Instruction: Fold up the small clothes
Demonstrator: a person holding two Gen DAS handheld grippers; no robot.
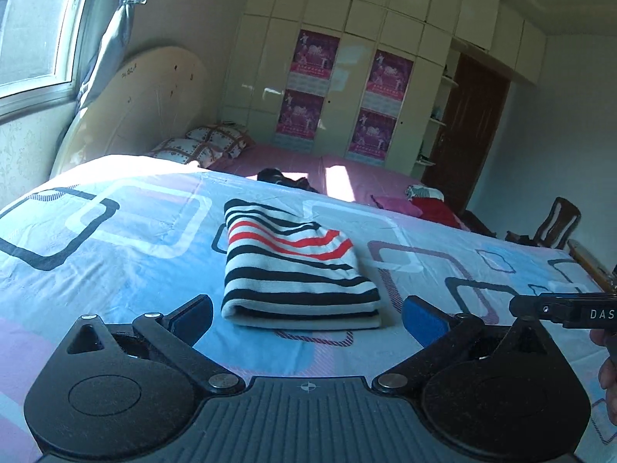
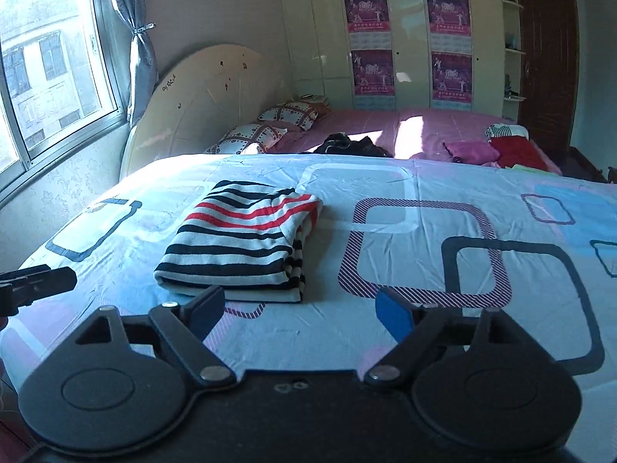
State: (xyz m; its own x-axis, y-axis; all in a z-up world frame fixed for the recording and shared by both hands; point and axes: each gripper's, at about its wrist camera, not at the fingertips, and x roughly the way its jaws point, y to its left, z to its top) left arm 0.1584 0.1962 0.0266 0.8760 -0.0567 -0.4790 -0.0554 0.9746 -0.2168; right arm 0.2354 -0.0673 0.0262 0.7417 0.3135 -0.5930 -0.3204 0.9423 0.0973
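A folded striped garment (image 1: pixel 297 266), white with black and red bands, lies flat on the patterned bed sheet (image 1: pixel 115 239). My left gripper (image 1: pixel 308 318) stands wide open just short of its near edge, nothing between the blue pads. In the right wrist view the same striped garment (image 2: pixel 243 239) lies ahead and to the left. My right gripper (image 2: pixel 300 314) is open too and holds nothing; its left fingertip (image 2: pixel 208 305) overlaps the garment's near edge in the picture. Each gripper shows at the edge of the other's view.
Behind the sheet a pink bed (image 2: pixel 385 131) carries dark clothes (image 2: pixel 347 144), a pink item (image 2: pixel 468 152) and a red one (image 2: pixel 518 150). Pillows (image 2: pixel 270 127) and a headboard are at the left, a wardrobe with posters behind, a chair (image 1: pixel 559 223) far right.
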